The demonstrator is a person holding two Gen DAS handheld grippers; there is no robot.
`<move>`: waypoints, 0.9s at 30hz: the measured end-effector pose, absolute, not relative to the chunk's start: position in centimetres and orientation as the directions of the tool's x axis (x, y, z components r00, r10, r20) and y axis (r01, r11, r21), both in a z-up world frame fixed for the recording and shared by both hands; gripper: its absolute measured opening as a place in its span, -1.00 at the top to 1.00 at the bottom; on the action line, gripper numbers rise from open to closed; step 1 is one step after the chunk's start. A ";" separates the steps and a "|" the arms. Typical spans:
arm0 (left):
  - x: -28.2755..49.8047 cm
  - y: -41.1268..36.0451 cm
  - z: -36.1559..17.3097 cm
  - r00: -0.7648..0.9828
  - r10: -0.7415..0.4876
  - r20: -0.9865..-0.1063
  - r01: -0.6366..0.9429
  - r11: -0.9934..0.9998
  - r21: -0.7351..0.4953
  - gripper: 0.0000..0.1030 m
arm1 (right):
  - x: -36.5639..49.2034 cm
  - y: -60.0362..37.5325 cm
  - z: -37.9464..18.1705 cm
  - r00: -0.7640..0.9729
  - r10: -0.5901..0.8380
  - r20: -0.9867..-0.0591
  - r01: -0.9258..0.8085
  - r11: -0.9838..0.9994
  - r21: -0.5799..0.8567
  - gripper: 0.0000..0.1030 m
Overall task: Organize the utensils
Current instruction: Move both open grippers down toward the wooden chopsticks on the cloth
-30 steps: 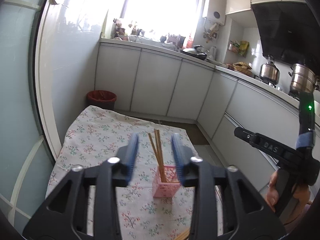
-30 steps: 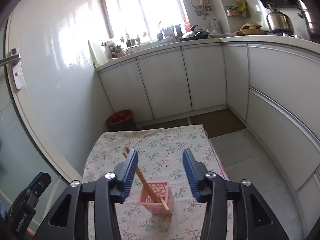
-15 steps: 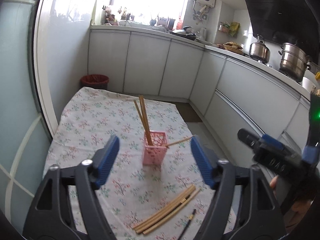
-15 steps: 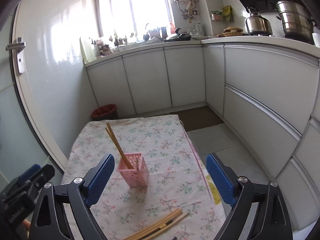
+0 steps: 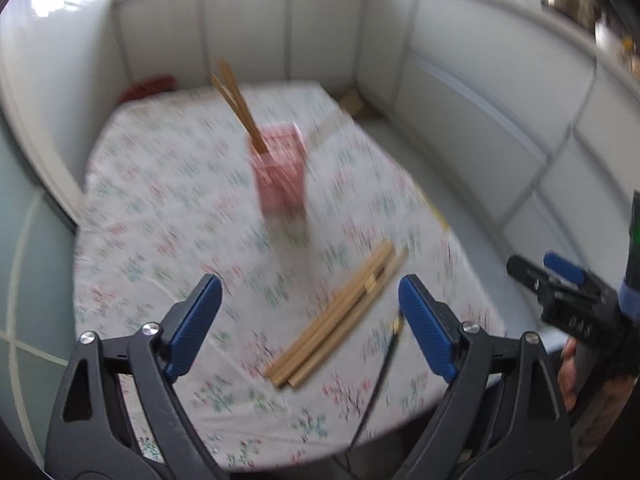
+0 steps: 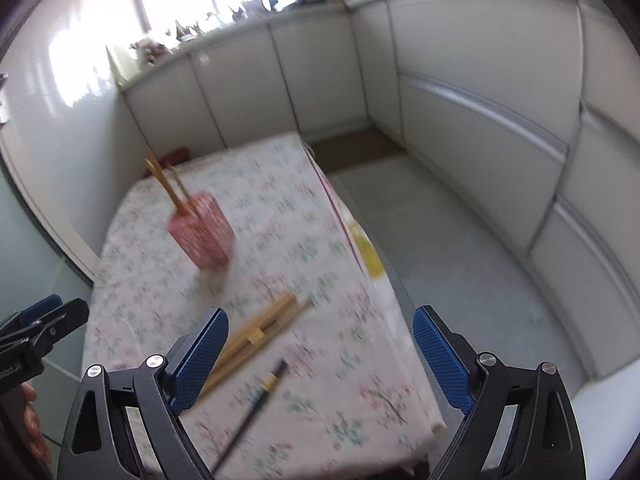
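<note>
Left wrist view shows the left tongs spread wide with nothing between them, having just been opening; the right tongs likewise stand released and bare. Nearest, below and between the left tongs, a bundle of wooden chopsticks lies flat on the tabletop, blurred, perhaps four or five. Just right of it lies one dark chopstick. Farther ahead stands one pink basket, already holding two or three upright chopsticks. So, by my judgement, the sorting is partly done: a few sticks are stowed, the bundle and the dark one remain.
</note>
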State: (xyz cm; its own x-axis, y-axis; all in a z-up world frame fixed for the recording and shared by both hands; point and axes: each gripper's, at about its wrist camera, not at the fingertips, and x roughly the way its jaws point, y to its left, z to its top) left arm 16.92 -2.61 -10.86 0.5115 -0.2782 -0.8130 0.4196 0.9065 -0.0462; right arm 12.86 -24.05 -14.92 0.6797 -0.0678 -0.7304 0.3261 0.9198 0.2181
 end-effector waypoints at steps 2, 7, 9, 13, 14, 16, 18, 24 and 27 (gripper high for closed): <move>17.5 -4.4 -12.9 0.448 -0.261 -0.855 0.458 0.889 -0.032 -0.75 | 12.6 -25.3 -16.4 0.654 -0.055 -0.754 0.345 0.909 0.233 -0.84; 18.7 -8.9 -16.4 0.449 -0.180 -0.875 0.495 0.866 0.076 -0.75 | 12.8 -27.7 -19.1 0.617 -0.039 -0.786 0.395 0.880 0.266 -0.84; 19.4 -10.5 -17.7 0.462 -0.155 -0.873 0.493 0.863 0.108 -0.68 | 13.1 -28.2 -19.7 0.609 0.009 -0.793 0.389 0.868 0.309 -0.84; 21.2 -13.3 -19.8 0.455 -0.120 -0.882 0.504 0.851 0.144 -0.24 | 13.1 -28.7 -19.9 0.610 0.007 -0.792 0.395 0.864 0.312 -0.84; 21.7 -14.0 -20.3 0.453 -0.108 -0.885 0.513 0.844 0.159 -0.10 | 13.1 -28.7 -19.9 0.609 0.012 -0.793 0.395 0.863 0.316 -0.84; 22.6 -15.3 -21.3 0.449 -0.075 -0.890 0.530 0.824 0.198 0.01 | 13.3 -29.0 -20.2 0.602 0.027 -0.798 0.398 0.856 0.330 -0.84; 23.3 -15.9 -22.2 0.432 -0.058 -0.900 0.545 0.812 0.209 0.01 | 13.5 -29.4 -20.4 0.596 0.049 -0.801 0.403 0.845 0.352 -0.84; 24.9 -16.4 -23.2 0.379 -0.062 -0.923 0.570 0.801 0.180 0.01 | 13.9 -29.8 -20.9 0.582 0.087 -0.808 0.414 0.823 0.387 -0.84; 25.1 -16.8 -23.6 0.375 -0.060 -0.925 0.583 0.791 0.185 0.01 | 14.0 -30.1 -21.0 0.579 0.087 -0.811 0.424 0.817 0.390 -0.84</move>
